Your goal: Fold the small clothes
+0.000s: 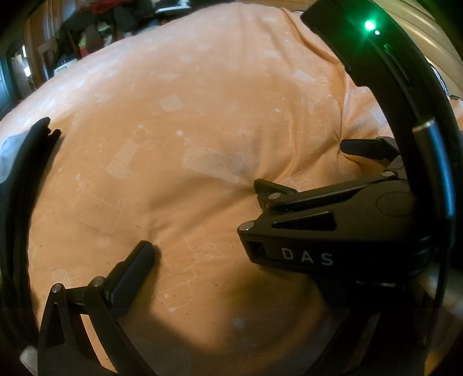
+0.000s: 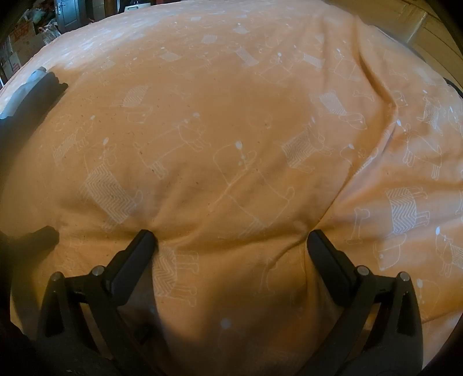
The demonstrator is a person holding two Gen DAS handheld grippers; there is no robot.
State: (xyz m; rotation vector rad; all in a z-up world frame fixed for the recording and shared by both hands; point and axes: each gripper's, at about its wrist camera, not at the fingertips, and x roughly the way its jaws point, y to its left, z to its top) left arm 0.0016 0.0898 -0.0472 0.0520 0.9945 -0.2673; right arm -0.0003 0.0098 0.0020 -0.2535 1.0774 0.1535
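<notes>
a dark garment [image 2: 34, 95] with a pale grey piece along its far side lies at the left edge of the bed, on an orange bedspread [image 2: 231, 115] printed with white outline dogs; both views show it [image 1: 26, 162] well apart from either tool. the right gripper [image 2: 230, 240] presses its widely spread fingers into the bedspread. the left gripper [image 1: 202, 248] shows only its left finger [image 1: 136, 269] touching the cloth, the right gripper's body [image 1: 332, 228] covering the rest, so i cannot tell its spread.

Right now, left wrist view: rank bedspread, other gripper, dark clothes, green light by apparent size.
1. bedspread
2. right gripper and dark clothes: unsure, gripper nearer, clothes cropped
3. green light
</notes>
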